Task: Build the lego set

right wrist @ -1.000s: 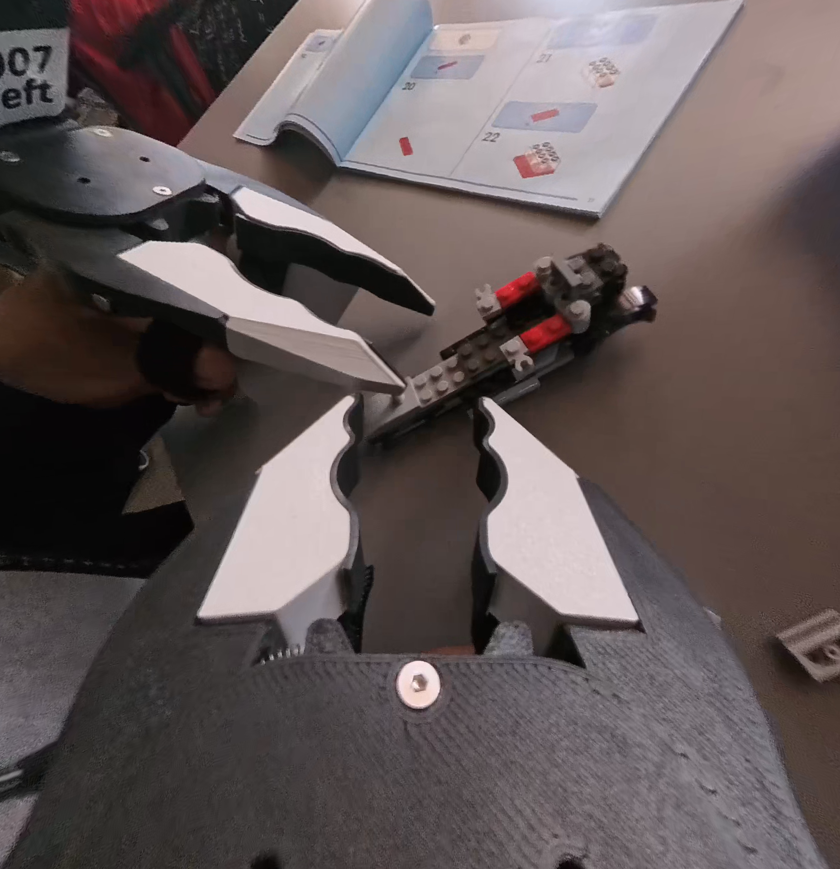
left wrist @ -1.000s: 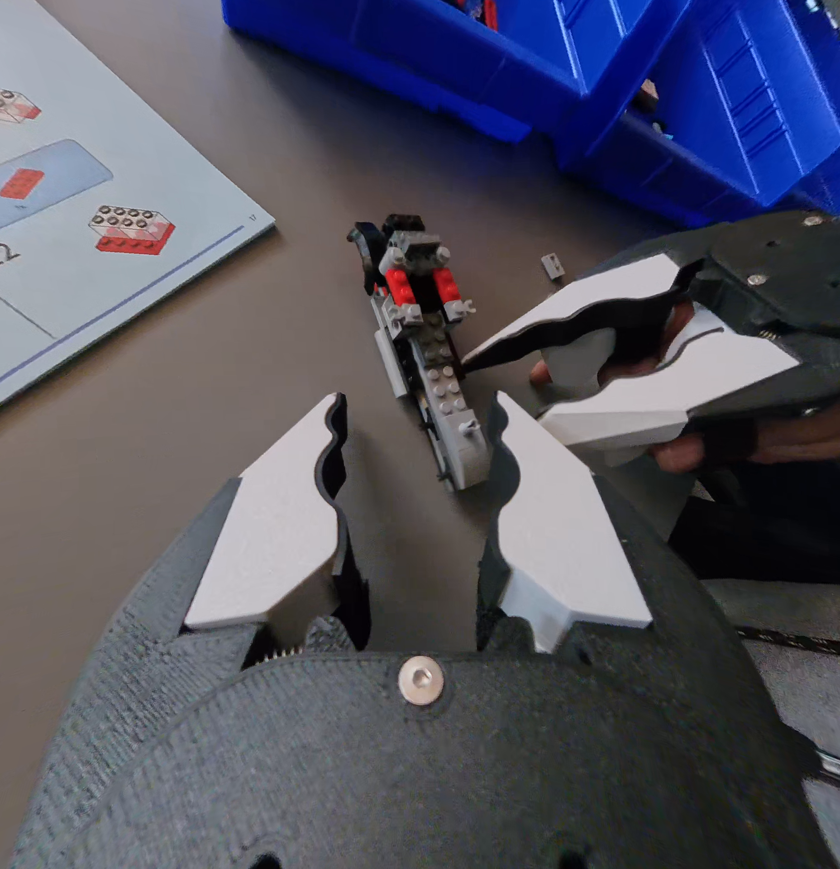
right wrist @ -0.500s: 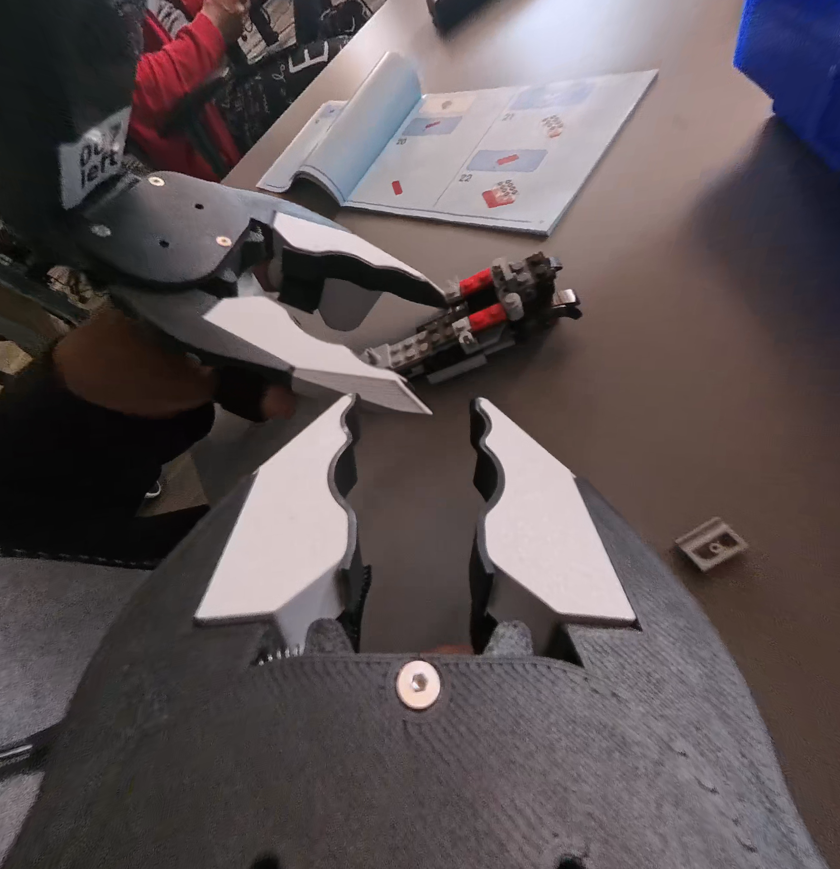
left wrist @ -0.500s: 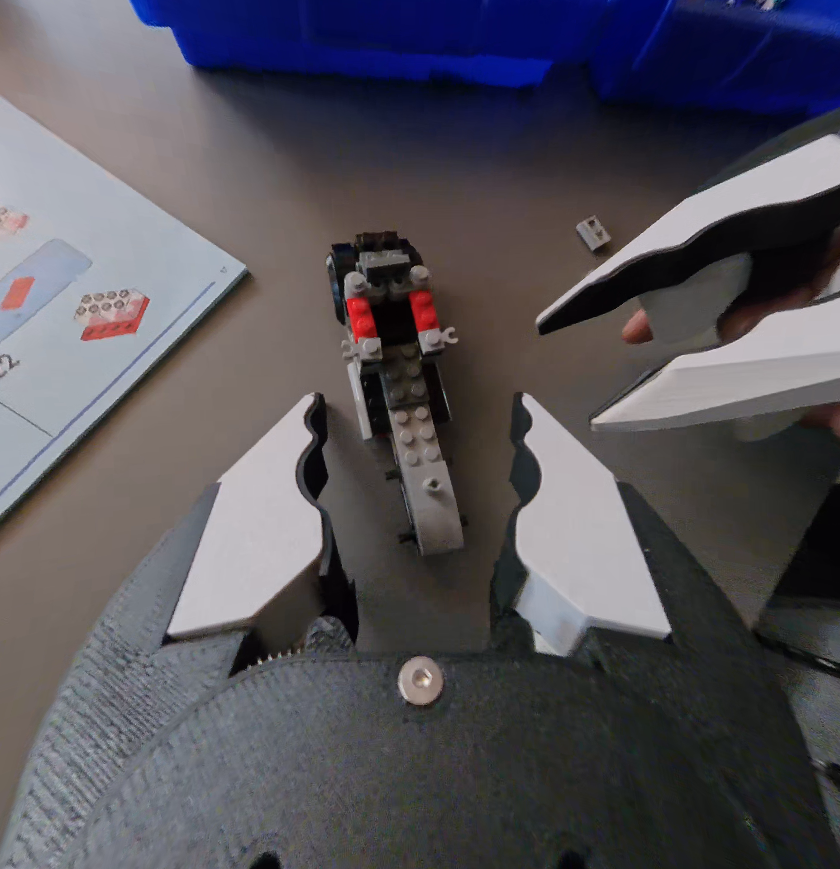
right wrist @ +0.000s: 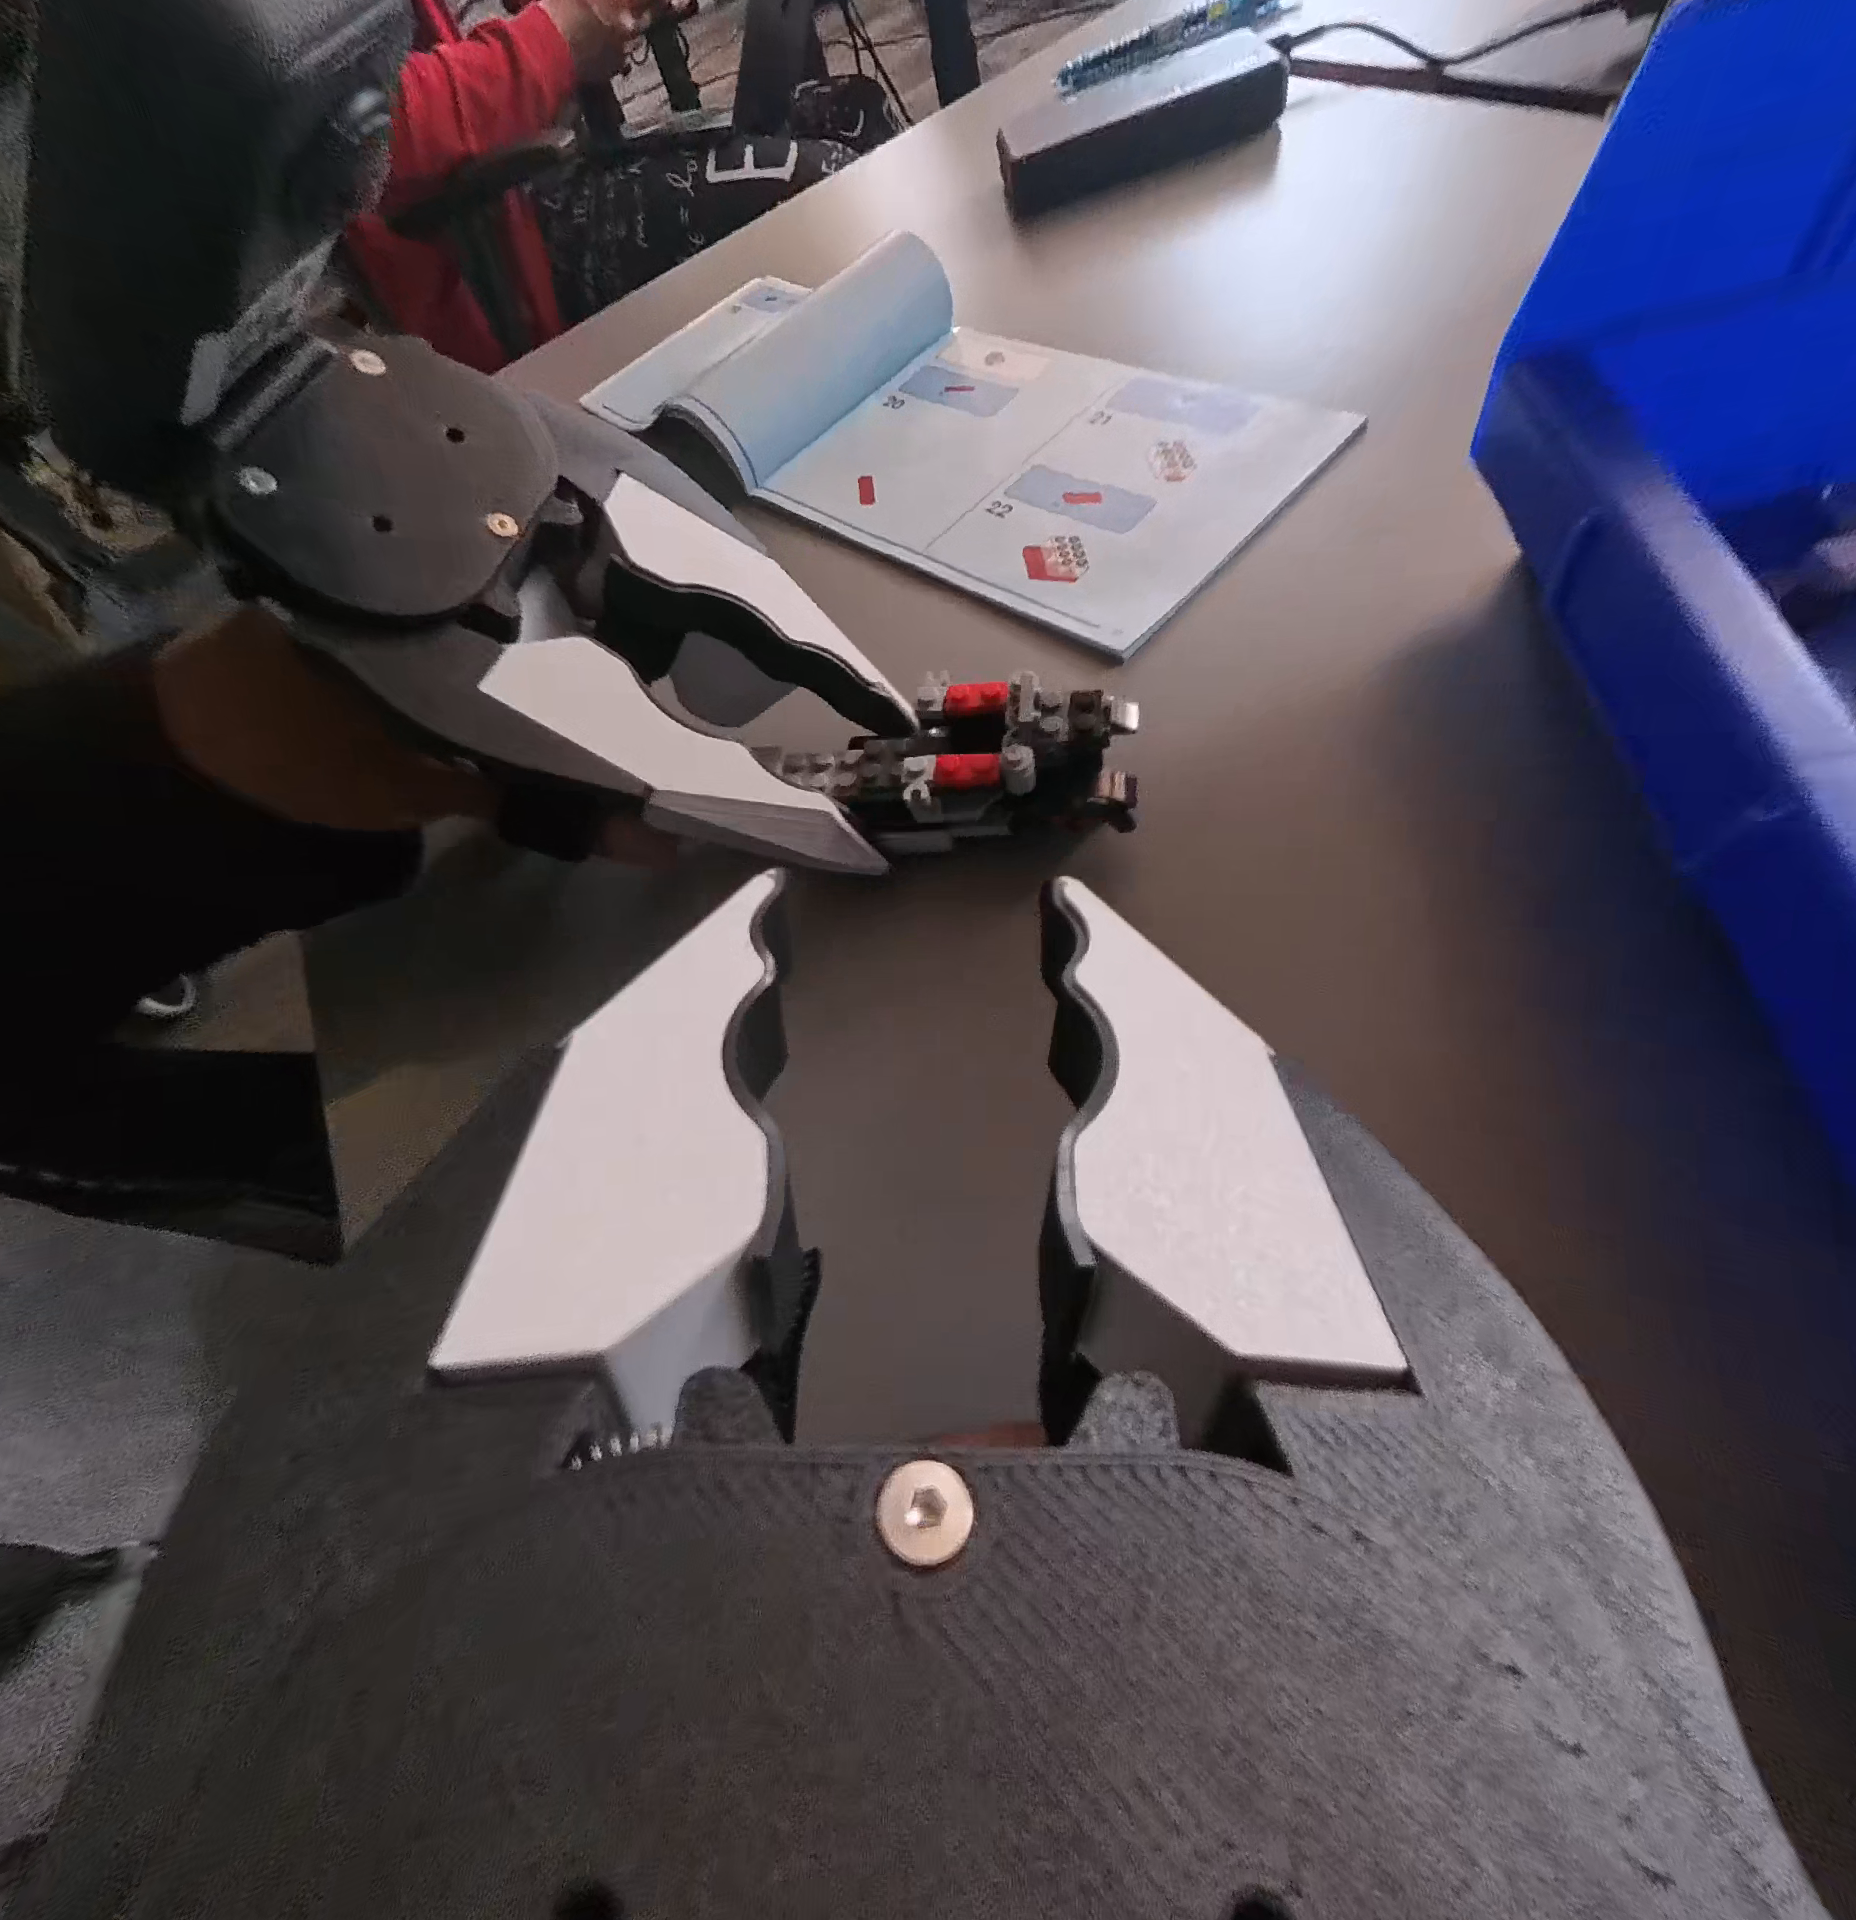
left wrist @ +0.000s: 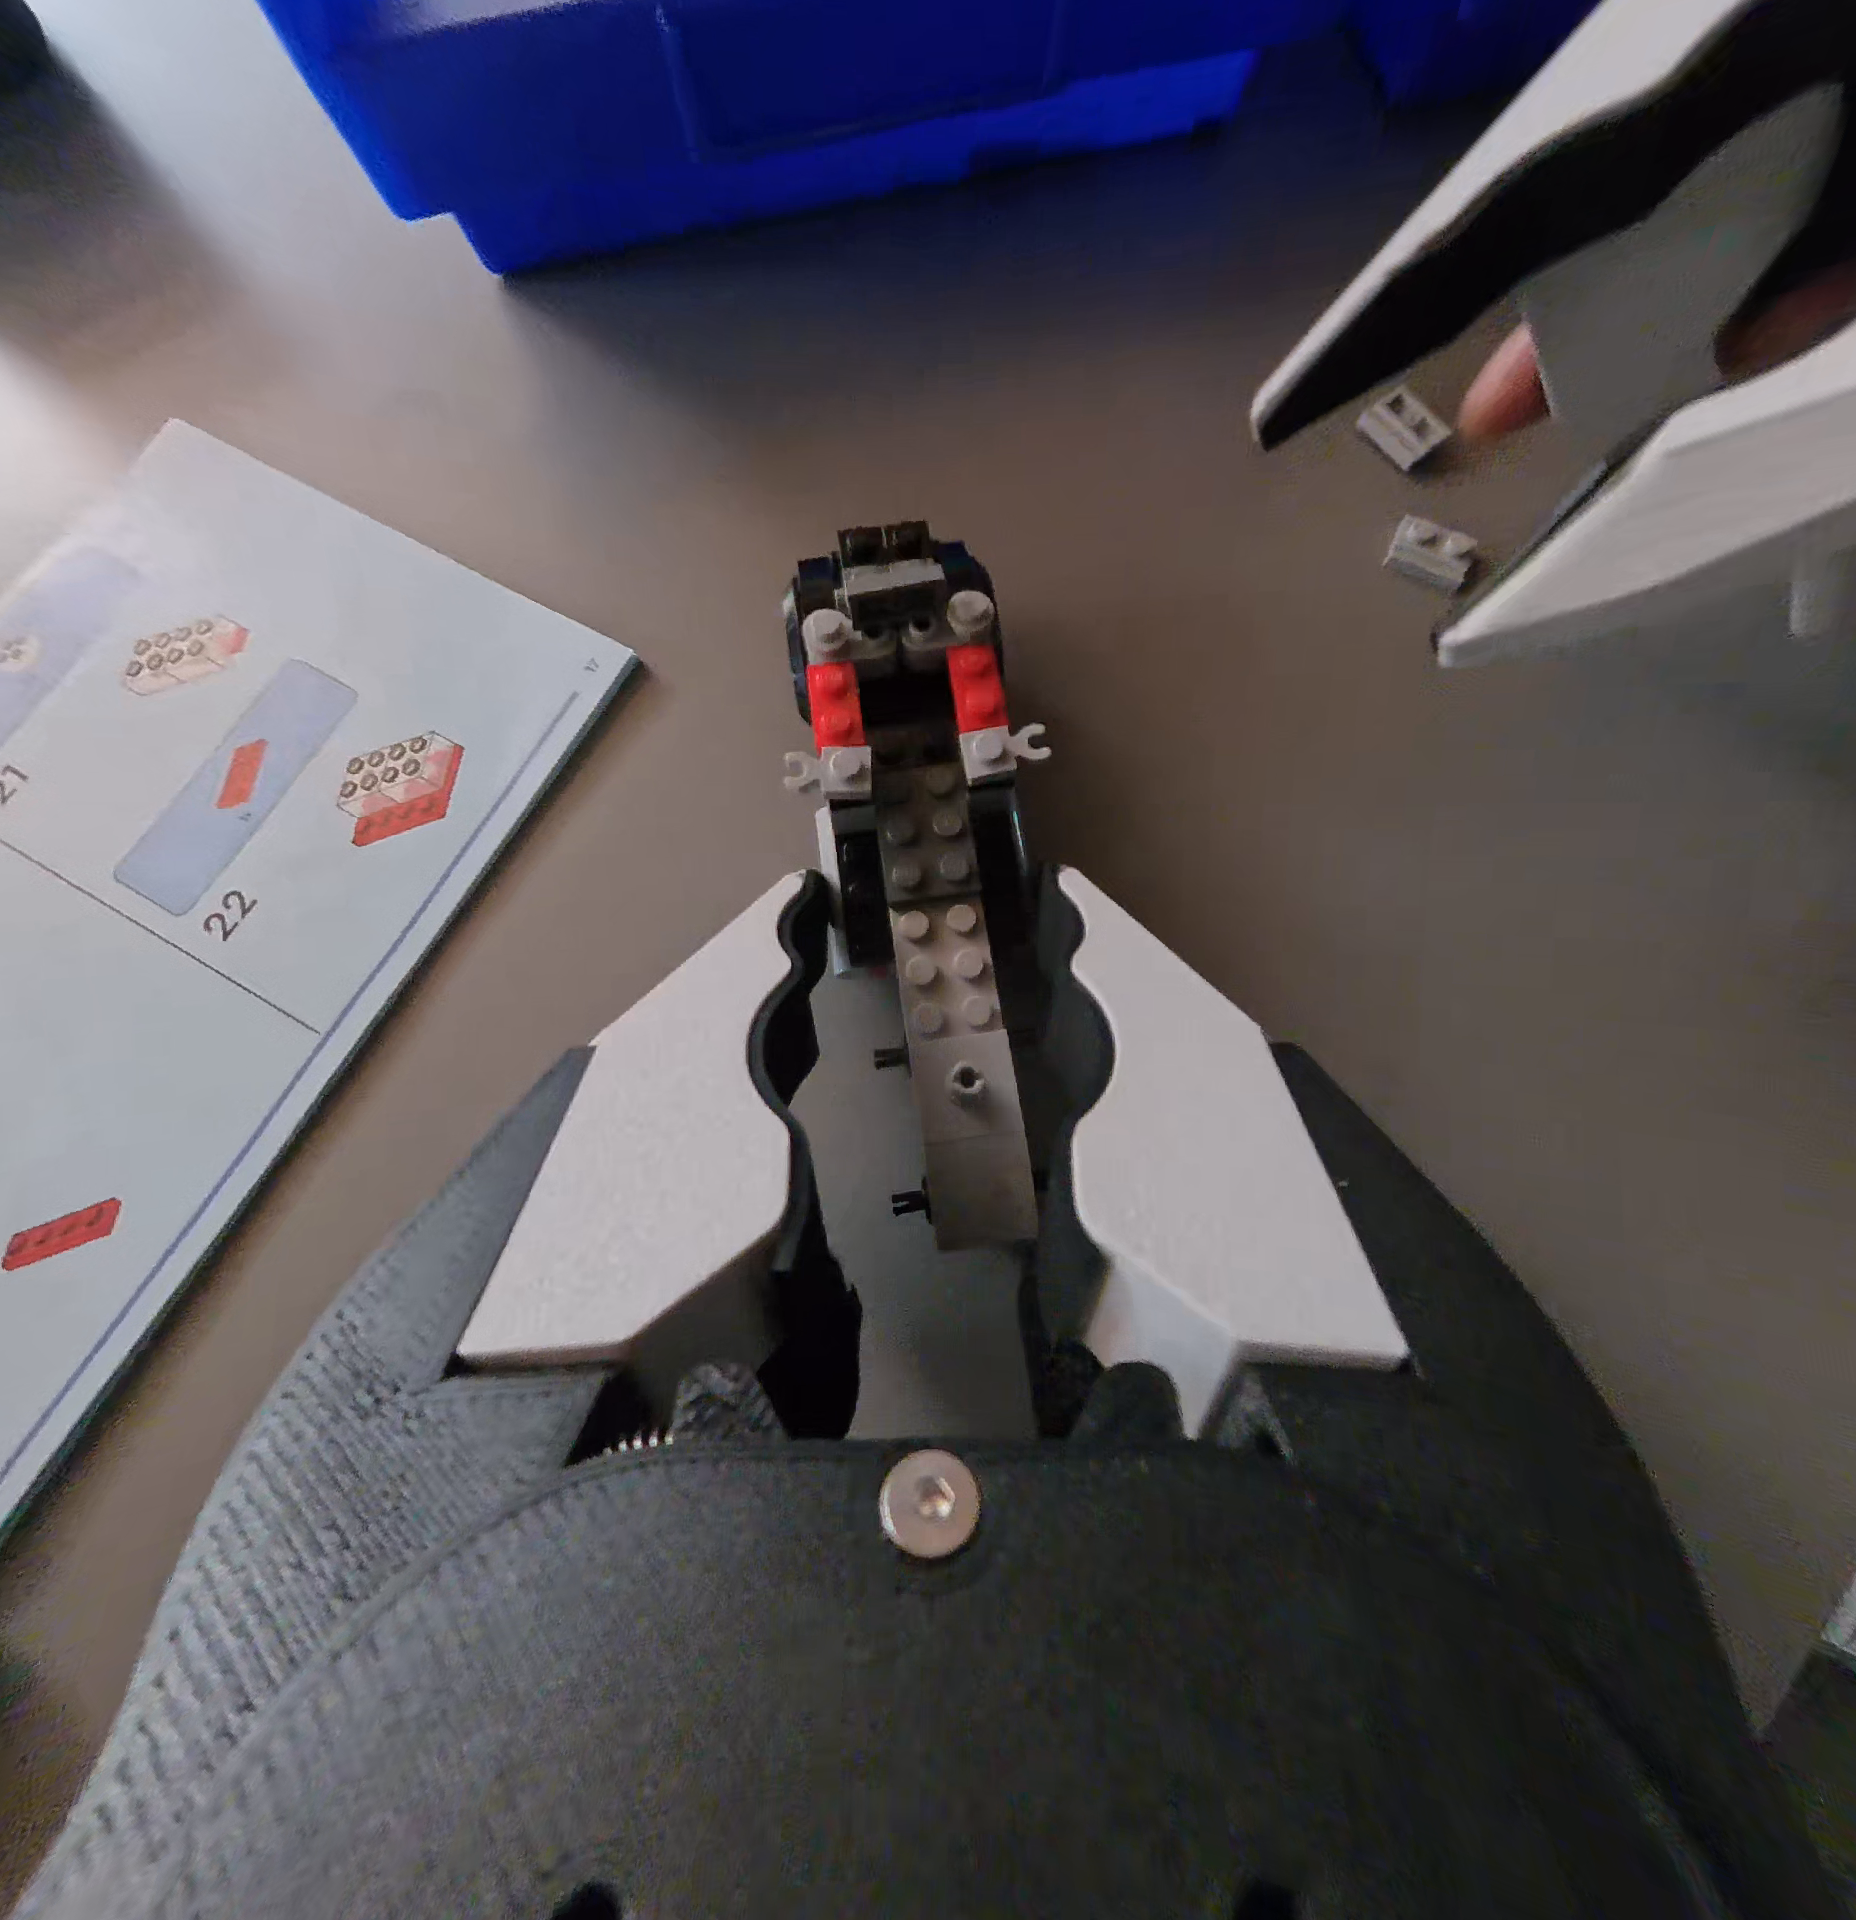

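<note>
The lego model, a long grey and black build with two red bricks, lies on the dark table. My left gripper is shut on its rear half, one finger on each side; the right wrist view shows this gripper around the model too. My right gripper is open and empty, just short of the model. In the left wrist view it hovers at the upper right over two small grey pieces.
An open instruction booklet lies left of the model and also shows in the right wrist view. Blue bins stand behind and to the right. A black box is at the far end. A person in red sits beyond the table. The gap from one gripper's tips to the other's is roughly 8 centimeters.
My left gripper has moved forward around the model and closed on its sides. My right gripper has pulled back to the right, away from the model.
</note>
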Motion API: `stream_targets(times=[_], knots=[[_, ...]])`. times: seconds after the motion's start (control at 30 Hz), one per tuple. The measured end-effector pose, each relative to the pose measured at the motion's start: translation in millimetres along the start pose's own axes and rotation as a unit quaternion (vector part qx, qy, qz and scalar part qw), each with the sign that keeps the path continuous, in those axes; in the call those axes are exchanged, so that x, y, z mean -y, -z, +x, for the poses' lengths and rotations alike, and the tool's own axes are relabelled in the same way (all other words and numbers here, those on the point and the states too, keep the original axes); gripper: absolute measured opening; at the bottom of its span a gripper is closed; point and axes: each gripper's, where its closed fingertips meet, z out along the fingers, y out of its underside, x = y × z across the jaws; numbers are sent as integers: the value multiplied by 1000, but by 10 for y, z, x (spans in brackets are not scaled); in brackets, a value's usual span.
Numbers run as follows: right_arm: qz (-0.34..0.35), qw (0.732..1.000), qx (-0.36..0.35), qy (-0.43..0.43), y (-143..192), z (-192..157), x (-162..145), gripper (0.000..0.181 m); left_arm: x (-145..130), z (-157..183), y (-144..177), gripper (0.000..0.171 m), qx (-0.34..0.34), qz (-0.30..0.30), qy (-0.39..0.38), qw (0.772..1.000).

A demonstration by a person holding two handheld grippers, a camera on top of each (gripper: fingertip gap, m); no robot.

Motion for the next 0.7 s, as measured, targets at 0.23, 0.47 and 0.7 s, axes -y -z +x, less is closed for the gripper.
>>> stream_targets(times=[0.23, 0.47, 0.7], knots=[[0, 997, -12, 79, 15, 154, 42, 49, 79, -16, 82, 40, -34, 22, -28, 999], [-6, 987, -2, 159, -33, 197, 47, 50, 129, 32, 126, 40, -92, 46, -43, 994], [78, 965, 8, 251, 69, 159, 321, 52, 343, 120, 331, 40, -157, 65, -57, 984]])
